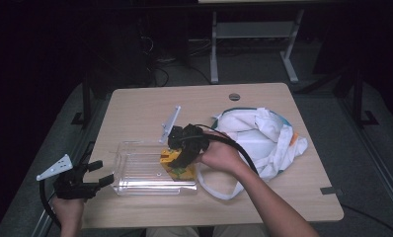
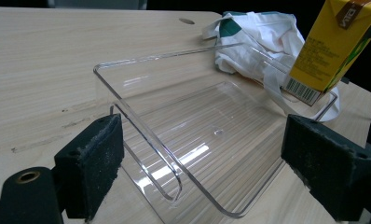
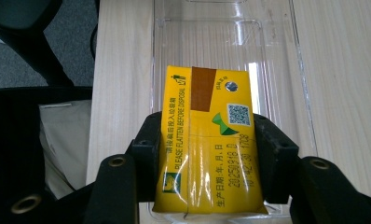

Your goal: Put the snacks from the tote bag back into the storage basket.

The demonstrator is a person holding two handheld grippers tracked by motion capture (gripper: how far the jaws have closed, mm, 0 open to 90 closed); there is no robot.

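From above, the right gripper (image 1: 180, 159) and hand hide most of the yellow drink carton (image 1: 174, 163), apparently over the clear plastic tray's (image 1: 135, 173) right end. Its own view shows the jaws clamped on the carton's sides (top face legible). The left gripper (image 1: 93, 174) stands apart, empty, at the tray's left edge.

The table (image 1: 150, 106) is evenly lit against a dark room; glare streaks the clear tray (image 2: 183, 154); near jaws blur softly.
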